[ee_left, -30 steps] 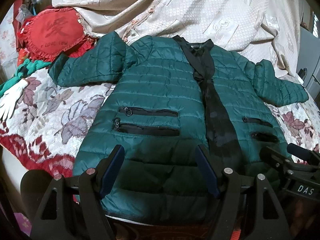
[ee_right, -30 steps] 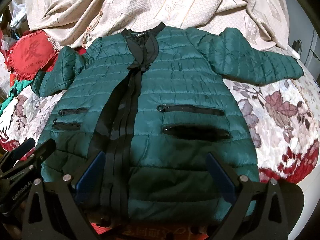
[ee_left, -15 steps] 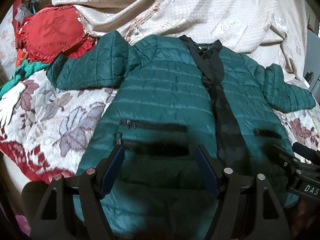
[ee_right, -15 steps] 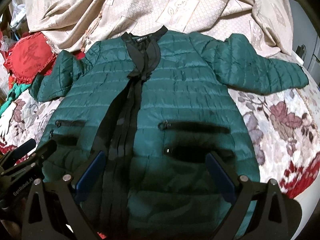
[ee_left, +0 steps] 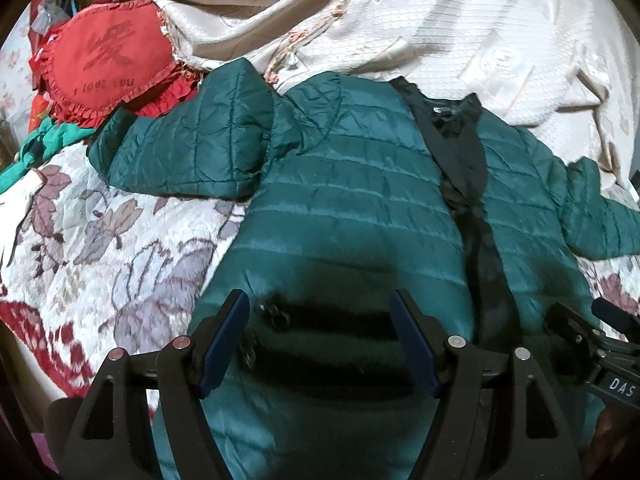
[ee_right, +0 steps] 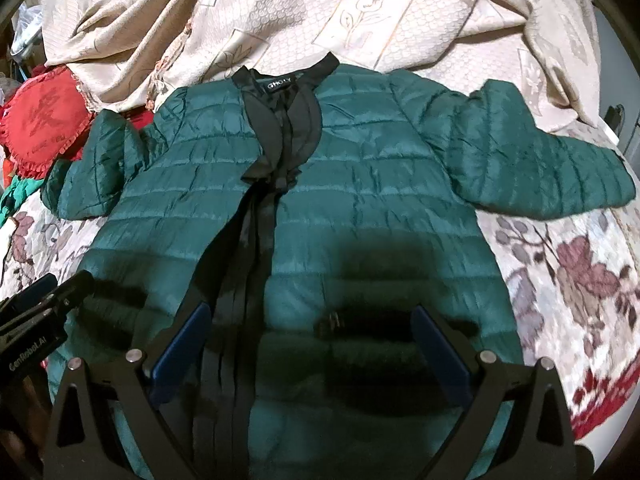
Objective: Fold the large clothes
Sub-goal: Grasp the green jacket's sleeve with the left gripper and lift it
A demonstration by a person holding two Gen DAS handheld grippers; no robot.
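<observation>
A dark green quilted jacket (ee_left: 352,208) (ee_right: 360,200) with a black front placket lies flat and face up on a flowered bedspread, sleeves spread to both sides. My left gripper (ee_left: 320,300) hangs open above its left front panel, over a zip pocket, with nothing between the blue pads. Over the right front panel my right gripper (ee_right: 312,314) is open too, above another zip pocket. Each gripper shows at the edge of the other's view. The jacket's hem is hidden under the grippers.
A beige patterned quilt (ee_right: 360,12) is bunched up behind the collar. A red frilled heart cushion (ee_left: 108,64) and a teal cloth (ee_left: 44,144) lie beyond the left sleeve. The flowered bedspread (ee_right: 560,280) shows on both sides of the jacket.
Both grippers have moved forward over the jacket, from its hem up to the pockets. The collar and sleeves now look nearer. The jaws have kept their width.
</observation>
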